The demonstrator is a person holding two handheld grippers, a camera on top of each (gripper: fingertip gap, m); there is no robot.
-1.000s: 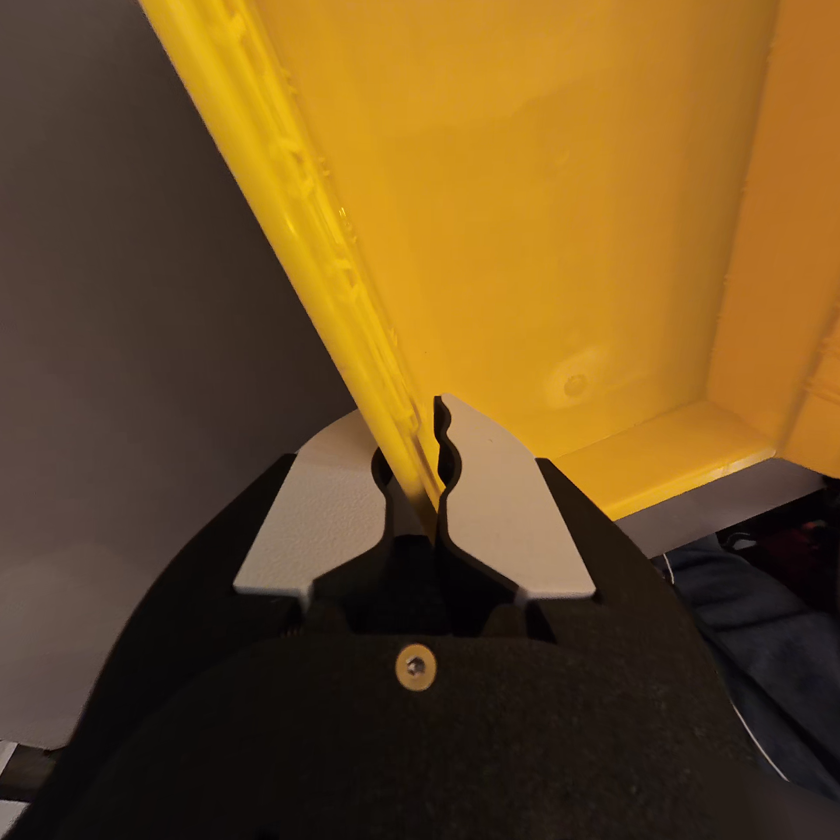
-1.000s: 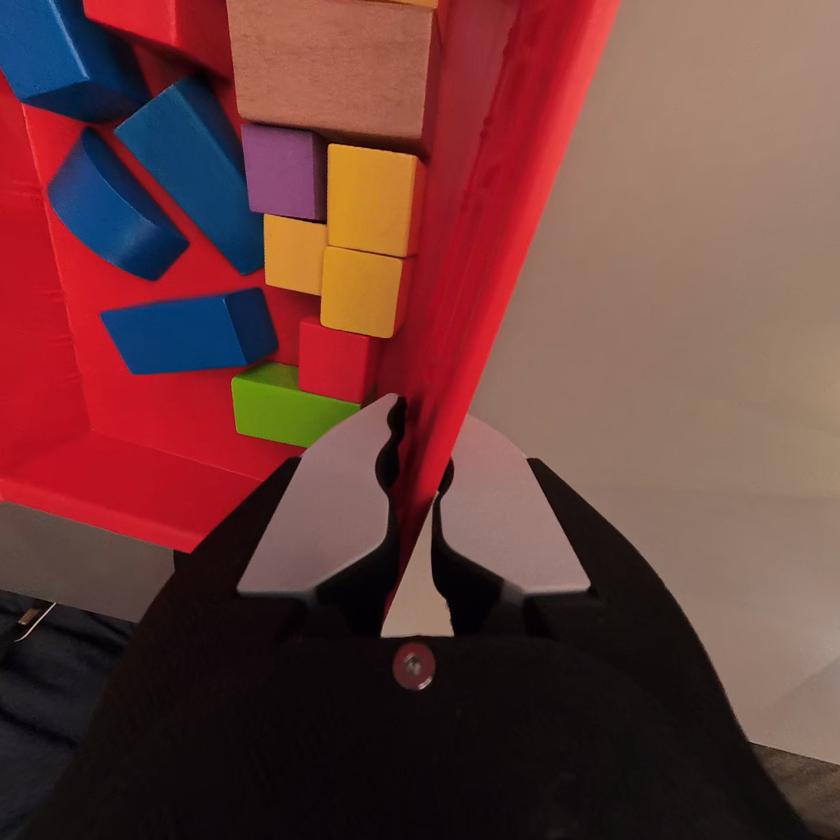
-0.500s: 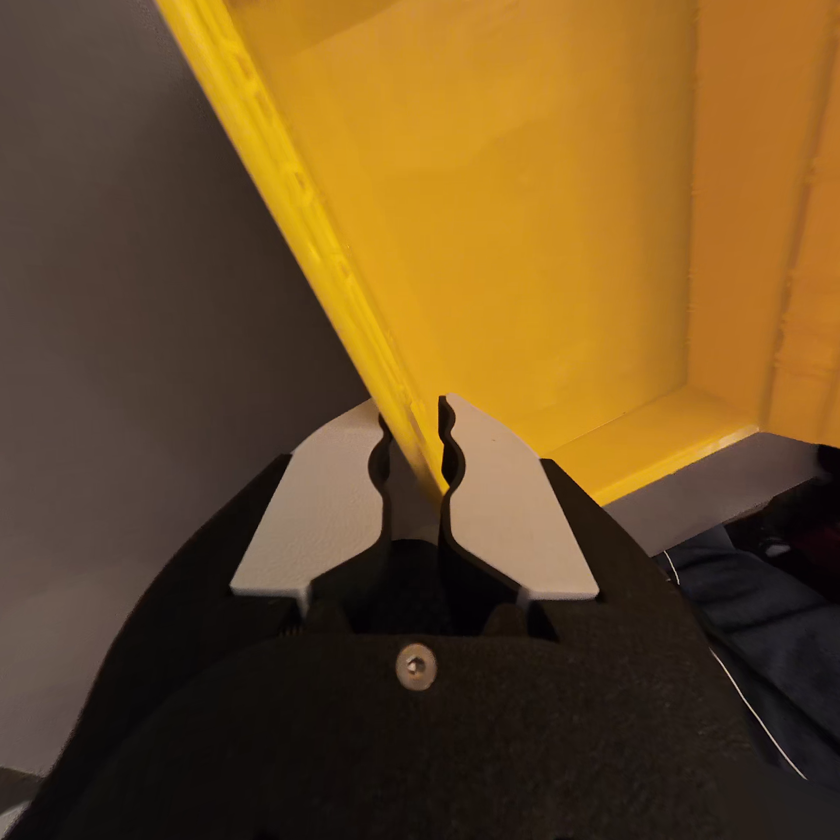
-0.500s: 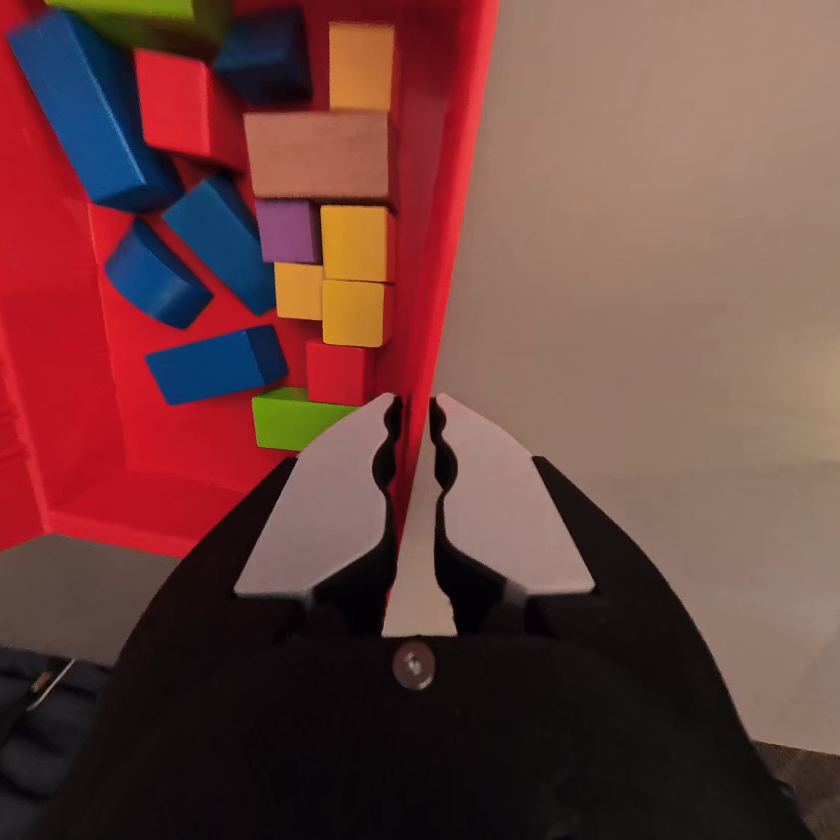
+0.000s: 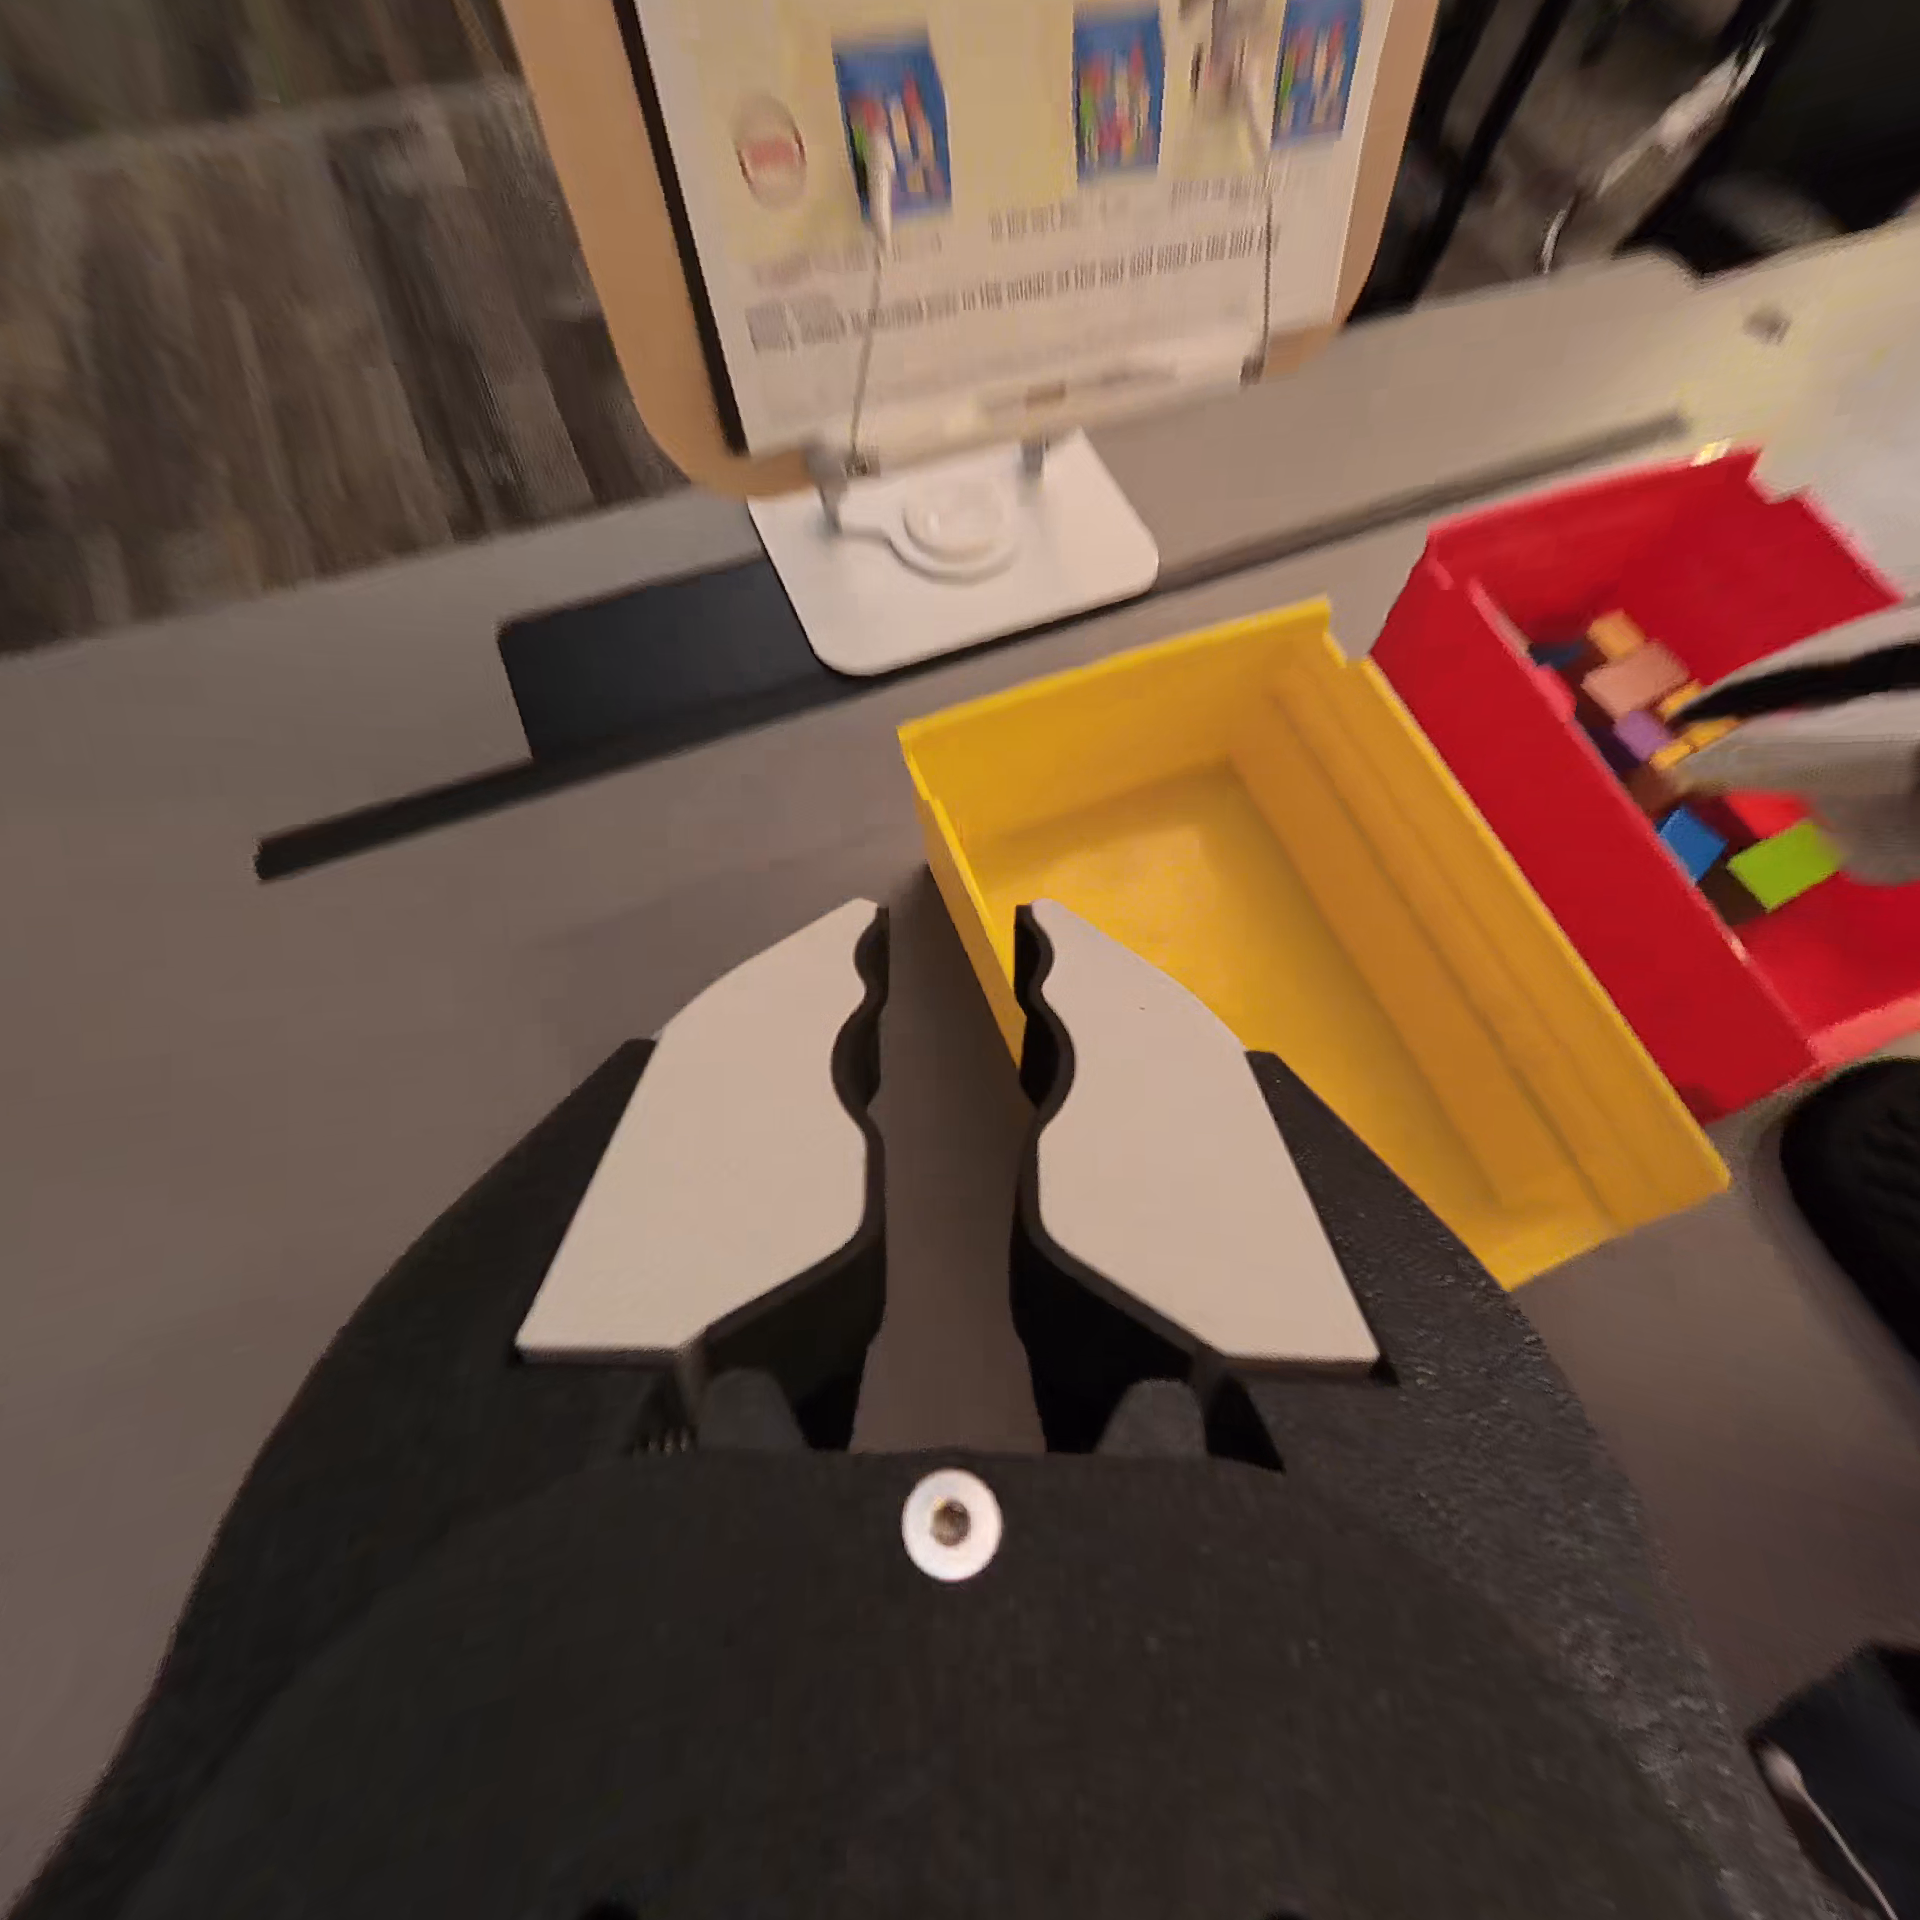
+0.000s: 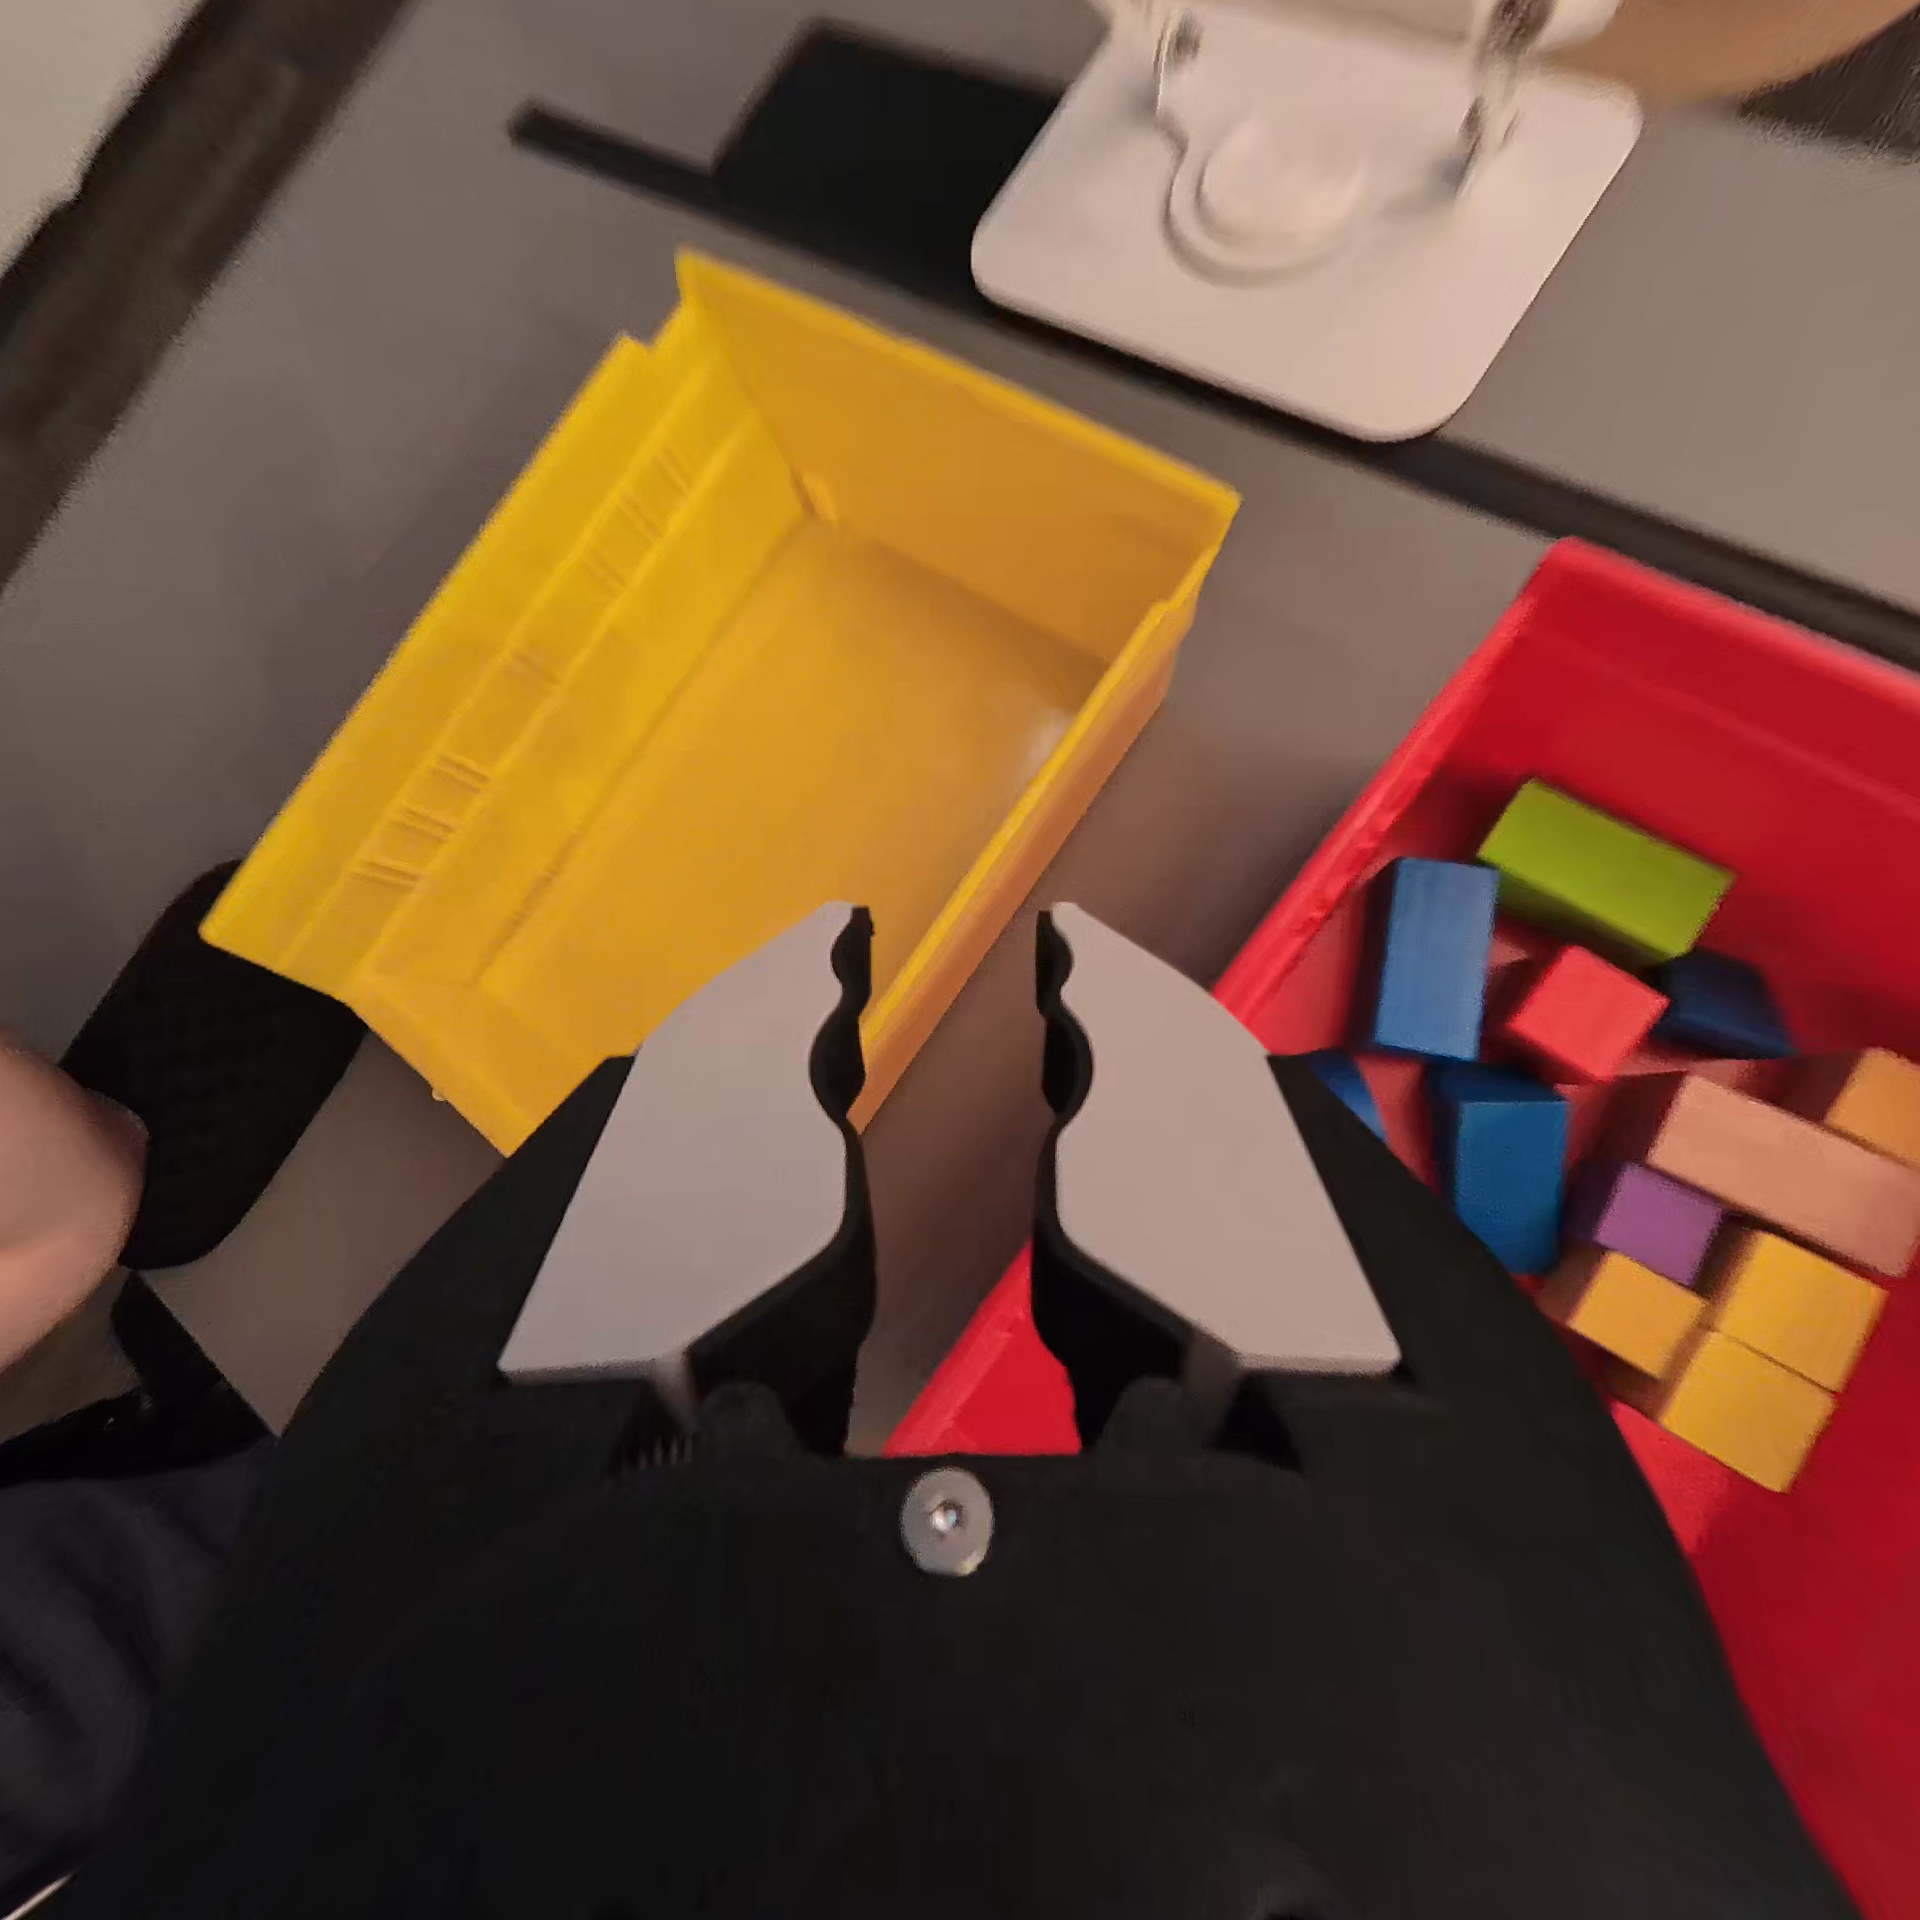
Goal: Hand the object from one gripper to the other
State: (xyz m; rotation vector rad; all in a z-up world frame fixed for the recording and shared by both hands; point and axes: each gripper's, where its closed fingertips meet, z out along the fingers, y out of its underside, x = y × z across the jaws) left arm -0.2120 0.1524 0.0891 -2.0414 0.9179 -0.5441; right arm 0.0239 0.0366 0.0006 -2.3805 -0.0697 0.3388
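Note:
My left gripper [image 5: 948, 920] is open and empty, above the grey table just left of an empty yellow bin [image 5: 1122, 675]. My right gripper [image 6: 951, 925] is open and empty, above the gap between the yellow bin [image 6: 935, 416] and a red bin [image 6: 1662, 665]. The red bin [image 5: 1621, 894] holds several coloured wooden blocks, among them a green block [image 6: 1605, 883], a blue block [image 6: 1434, 956], a purple block [image 6: 1652, 1216] and a tan block [image 6: 1787, 1164]. Both bins stand flat on the table side by side.
A white stand base [image 5: 956, 540] carrying a printed board [image 5: 997, 208] stands behind the bins. A dark strip [image 5: 644, 665] runs along the table's back. A black part of the left gripper [image 6: 208, 1060] and a hand [image 6: 52, 1195] show at the yellow bin's near corner.
Earlier the left gripper was shut on the yellow bin's wall and the right on the red bin's wall. Both have let go, opened and drawn back; both views now show the bins whole on the table.

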